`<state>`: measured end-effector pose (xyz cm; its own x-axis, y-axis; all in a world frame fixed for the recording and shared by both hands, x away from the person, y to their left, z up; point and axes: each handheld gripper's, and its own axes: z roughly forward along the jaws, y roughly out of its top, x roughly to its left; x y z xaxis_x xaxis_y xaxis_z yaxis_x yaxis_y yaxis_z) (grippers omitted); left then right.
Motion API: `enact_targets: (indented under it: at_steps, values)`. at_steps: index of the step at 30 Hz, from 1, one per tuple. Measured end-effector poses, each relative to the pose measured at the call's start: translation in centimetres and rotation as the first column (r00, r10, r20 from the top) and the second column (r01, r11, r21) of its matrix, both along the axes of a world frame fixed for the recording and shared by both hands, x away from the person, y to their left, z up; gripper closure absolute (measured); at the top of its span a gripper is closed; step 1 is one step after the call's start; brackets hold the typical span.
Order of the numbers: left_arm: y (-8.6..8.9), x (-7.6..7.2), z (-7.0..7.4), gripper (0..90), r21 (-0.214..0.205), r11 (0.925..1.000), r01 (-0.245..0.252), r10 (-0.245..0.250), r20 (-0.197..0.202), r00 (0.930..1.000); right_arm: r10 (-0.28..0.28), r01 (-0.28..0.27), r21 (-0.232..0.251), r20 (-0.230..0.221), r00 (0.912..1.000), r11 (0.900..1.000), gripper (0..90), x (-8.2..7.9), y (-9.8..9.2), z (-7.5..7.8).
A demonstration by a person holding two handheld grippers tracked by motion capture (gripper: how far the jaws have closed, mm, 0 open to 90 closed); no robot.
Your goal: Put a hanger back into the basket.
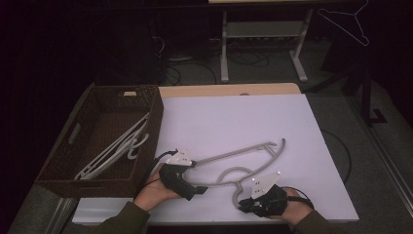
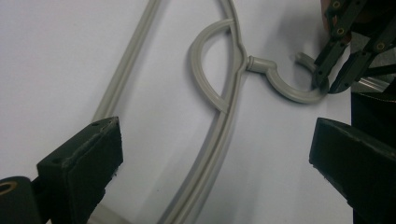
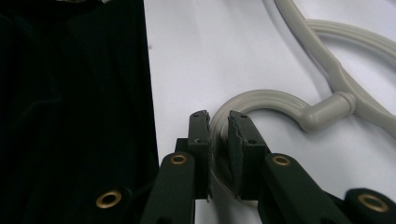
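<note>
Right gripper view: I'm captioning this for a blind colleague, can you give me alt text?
The right gripper has its two black jaws closed on the curved hook of a grey plastic hanger lying on a white table. The hanger's neck and arms run off to the upper right; a dark area lies to the left.

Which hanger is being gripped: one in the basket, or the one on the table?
The grey hanger lying on the white table: the right gripper clamps its hook. The hangers in the basket lie untouched.

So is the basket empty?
No, the basket already holds pale hangers lying slantwise inside it.
</note>
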<state>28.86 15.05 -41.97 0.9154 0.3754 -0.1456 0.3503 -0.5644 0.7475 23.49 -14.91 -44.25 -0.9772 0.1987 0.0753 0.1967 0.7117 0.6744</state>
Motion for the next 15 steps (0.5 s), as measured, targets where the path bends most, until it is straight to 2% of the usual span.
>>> enact_targets:
  at_steps: [2, 5, 7, 9, 11, 13, 15]
  values:
    - [-0.2, 0.0, -0.2, 2.5, 0.011, 0.9998, 0.013, -0.013, 0.003, 0.9999, 0.002, -0.002, 0.013, 0.001, 1.0000, 0.9999, 79.2, 0.2, 0.0, 0.1]
    - [-0.7, 0.1, -0.6, 7.9, 0.044, 0.9980, 0.046, -0.047, 0.012, 0.9988, 0.000, 0.000, 0.017, -0.008, 1.0000, 0.9999, 79.2, 0.2, -0.1, 0.3]
    - [-1.2, 0.2, -0.8, 11.6, 0.046, 0.9973, 0.057, -0.057, 0.009, 0.9983, 0.001, -0.001, 0.022, -0.007, 1.0000, 0.9998, 79.2, 0.2, -0.1, 0.5]
    - [-1.8, 0.3, -0.9, 14.6, 0.065, 0.9953, 0.072, -0.074, 0.023, 0.9970, -0.002, 0.003, 0.026, -0.008, 1.0000, 0.9997, 79.2, 0.2, -0.2, 0.7]
    - [-2.3, 0.6, -1.0, 22.4, 0.082, 0.9916, 0.100, -0.103, 0.029, 0.9943, -0.002, 0.002, 0.033, -0.006, 1.0000, 0.9994, 79.2, 0.2, -0.3, 0.9]
    - [-2.8, 0.9, -1.2, 26.7, 0.102, 0.9879, 0.117, -0.119, 0.013, 0.9929, -0.004, 0.004, 0.044, -0.012, 0.9999, 0.9990, 79.2, 0.2, -0.3, 1.1]
    - [-3.4, 1.2, -1.5, 35.0, 0.116, 0.9844, 0.132, -0.133, -0.004, 0.9912, -0.002, 0.003, 0.058, -0.008, 1.0000, 0.9983, 79.2, 0.2, -0.4, 1.4]
